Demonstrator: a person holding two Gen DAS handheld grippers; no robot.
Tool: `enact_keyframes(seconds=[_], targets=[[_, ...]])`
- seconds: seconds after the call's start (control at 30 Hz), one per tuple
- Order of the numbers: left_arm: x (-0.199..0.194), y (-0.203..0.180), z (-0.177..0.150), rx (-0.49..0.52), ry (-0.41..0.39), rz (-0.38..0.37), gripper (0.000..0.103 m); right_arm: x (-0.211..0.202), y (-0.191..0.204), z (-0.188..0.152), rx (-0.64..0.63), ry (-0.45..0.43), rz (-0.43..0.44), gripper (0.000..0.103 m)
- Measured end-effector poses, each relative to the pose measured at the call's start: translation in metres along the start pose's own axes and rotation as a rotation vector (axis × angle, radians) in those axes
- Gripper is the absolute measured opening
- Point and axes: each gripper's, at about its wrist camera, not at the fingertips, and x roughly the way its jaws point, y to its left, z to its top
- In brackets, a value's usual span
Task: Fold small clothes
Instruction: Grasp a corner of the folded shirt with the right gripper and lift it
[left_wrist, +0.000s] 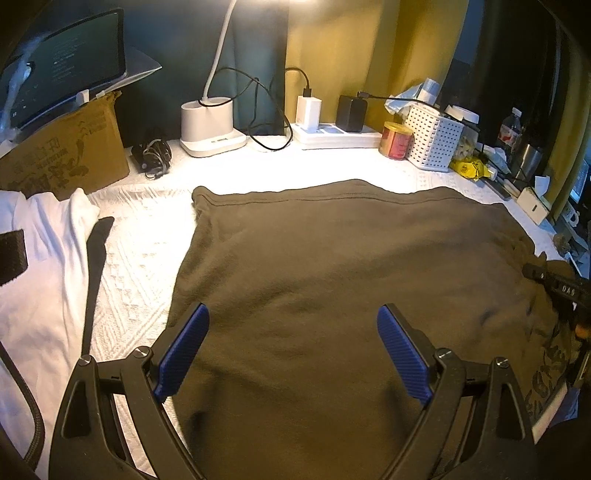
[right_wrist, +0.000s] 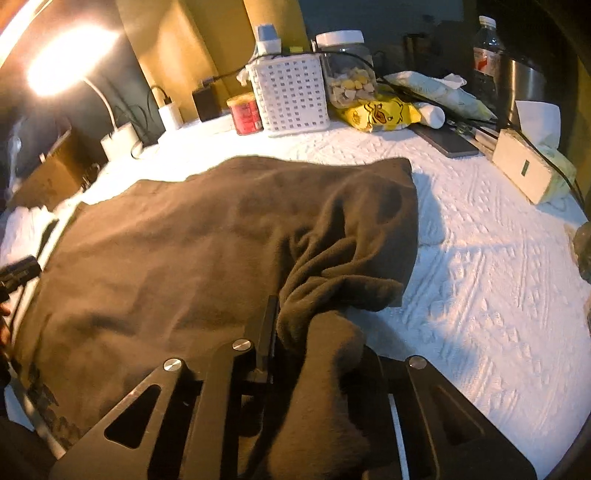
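The brown shirt (left_wrist: 332, 277) lies spread across the middle of the surface (left_wrist: 140, 258), mostly flat, its far hem straight and toward the back edge. The right tool (right_wrist: 295, 332) is clamped on a bunched fold at the shirt's right side, so a first fold seems only begun. The left tool (left_wrist: 293, 350) hovers over the near part, fingers wide apart, gripping nothing. A white garment (left_wrist: 40, 266) waits at the left edge, unfolded.

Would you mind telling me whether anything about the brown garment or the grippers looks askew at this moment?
Yes: the brown garment lies mostly flat on the white textured cloth, but its right side is bunched into deep wrinkles where the right gripper has it clamped and lifted. The left gripper hovers open above it, gripping nothing.
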Motion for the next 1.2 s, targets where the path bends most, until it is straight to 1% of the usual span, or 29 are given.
enact_keyframes(seconds=[0.1, 0.23, 0.4, 0.57, 0.73, 0.93, 1.03, 1.2], targets=[[-0.003, 0.006, -0.002, -0.008, -0.008, -0.001, 0.092, -0.011, 0.014, 0.01, -0.018, -0.038, 0.018, 0.016], [-0.008, 0.017, -0.006, -0.024, -0.02, -0.001, 0.092, -0.018, 0.034, 0.019, -0.05, -0.061, 0.059, 0.016], [-0.015, 0.029, -0.009, -0.04, -0.041, 0.001, 0.092, -0.019, 0.073, 0.029, -0.126, -0.078, 0.118, 0.016], [-0.027, 0.041, -0.012, -0.059, -0.08, -0.003, 0.092, -0.013, 0.116, 0.037, -0.196, -0.084, 0.184, 0.016], [-0.033, 0.053, -0.018, -0.081, -0.092, 0.01, 0.092, -0.001, 0.153, 0.04, -0.256, -0.075, 0.244, 0.016], [-0.039, 0.066, -0.026, -0.108, -0.097, 0.025, 0.092, 0.018, 0.199, 0.038, -0.328, -0.043, 0.314, 0.016], [-0.042, 0.073, -0.029, -0.122, -0.097, 0.034, 0.092, 0.024, 0.219, 0.037, -0.365, -0.032, 0.337, 0.016], [-0.043, 0.082, -0.035, -0.143, -0.095, 0.042, 0.092, 0.036, 0.251, 0.028, -0.442, 0.013, 0.386, 0.015]])
